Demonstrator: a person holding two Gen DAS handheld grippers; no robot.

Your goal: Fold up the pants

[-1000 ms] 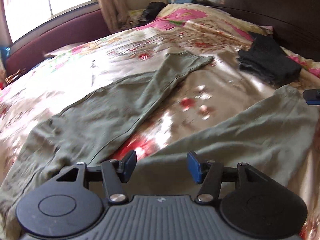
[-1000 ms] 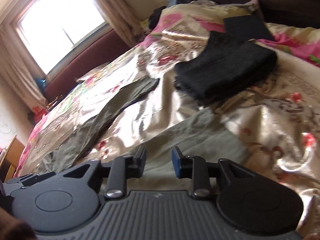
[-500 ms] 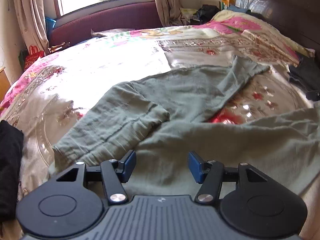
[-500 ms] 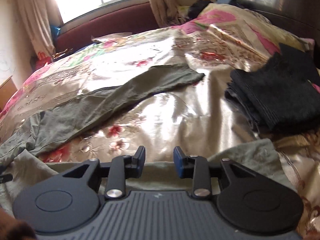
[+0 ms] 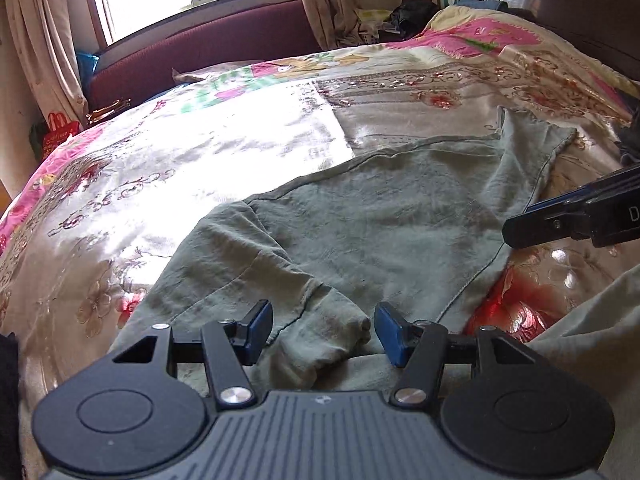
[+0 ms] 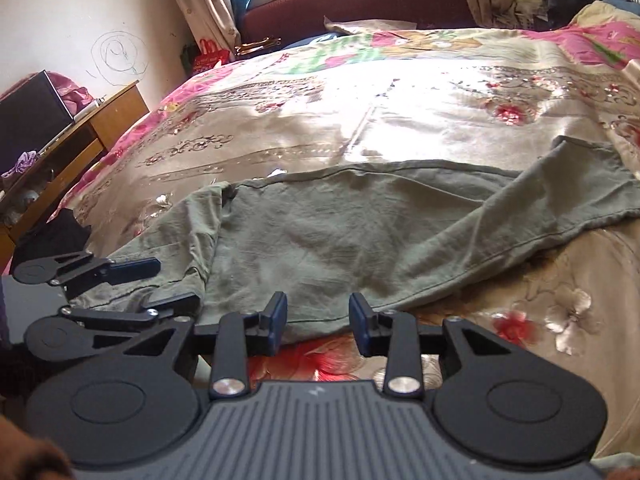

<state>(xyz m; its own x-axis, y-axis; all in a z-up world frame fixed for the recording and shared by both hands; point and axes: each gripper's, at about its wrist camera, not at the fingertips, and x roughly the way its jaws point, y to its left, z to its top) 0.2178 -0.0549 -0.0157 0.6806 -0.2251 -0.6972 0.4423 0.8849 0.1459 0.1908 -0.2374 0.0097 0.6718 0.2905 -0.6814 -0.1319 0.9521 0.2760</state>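
Observation:
Grey-green pants (image 5: 400,220) lie spread on the floral bedspread (image 5: 224,152), one leg stretching to the far right, and they also show in the right wrist view (image 6: 360,232). My left gripper (image 5: 322,330) is open, low over a bunched fold of the pants near the waist, the fold between its fingers. My right gripper (image 6: 318,320) is open at the near edge of the pant leg. The right gripper shows at the right edge of the left wrist view (image 5: 560,220), and the left gripper shows at the left of the right wrist view (image 6: 132,284).
A maroon headboard or bench (image 5: 200,48) and a window with curtains stand beyond the bed. A wooden desk (image 6: 80,132) stands at the left. Dark clothing (image 6: 60,228) lies at the bed's left edge. A dark wooden board (image 5: 580,12) rises at the far right.
Both grippers have swung left and come down toward the waist end of the pants. The black folded clothes have left the right wrist view. Both stay open.

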